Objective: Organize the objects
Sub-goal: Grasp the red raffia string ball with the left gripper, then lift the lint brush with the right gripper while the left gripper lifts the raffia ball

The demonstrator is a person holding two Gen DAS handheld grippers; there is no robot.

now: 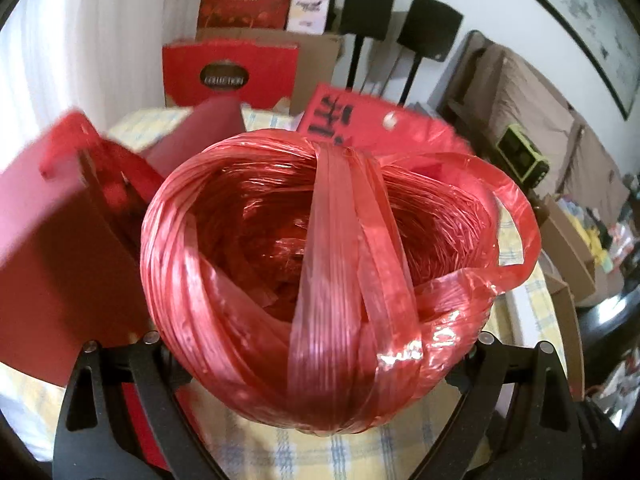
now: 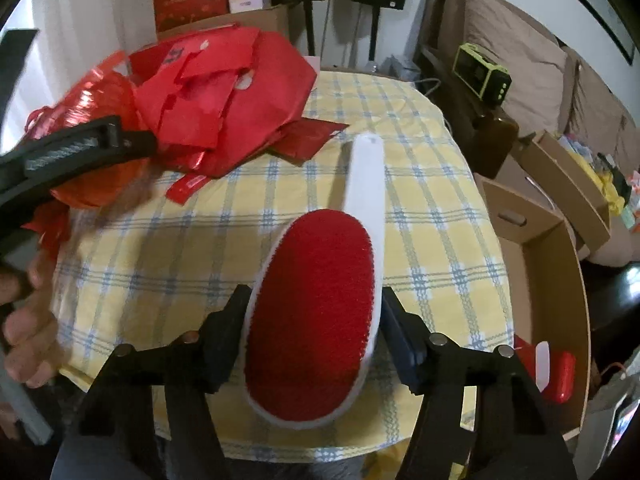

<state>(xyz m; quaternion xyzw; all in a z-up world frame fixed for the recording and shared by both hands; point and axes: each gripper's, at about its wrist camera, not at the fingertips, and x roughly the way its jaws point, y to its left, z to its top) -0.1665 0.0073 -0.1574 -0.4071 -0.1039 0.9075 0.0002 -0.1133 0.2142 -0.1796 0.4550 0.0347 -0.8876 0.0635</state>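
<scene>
Over the table (image 2: 420,184) with its yellow and blue checked cloth, the right hand-held gripper (image 2: 316,340) has its jaws against both sides of a lint brush (image 2: 316,308), grasping it by the red-padded head, while the white handle points away toward the far edge. Its jaws stand partly spread, as wide as the brush head. The left hand-held gripper (image 1: 320,360) is spread wide around a large ball of red plastic twine (image 1: 316,280), which fills the gap between its fingers; whether the pads press on the ball or only flank it, I cannot tell. A loose loop of twine hangs off the ball's right side. Behind it lie red paper bags (image 2: 224,96). Right of the table stands an open cardboard box (image 2: 560,280).
</scene>
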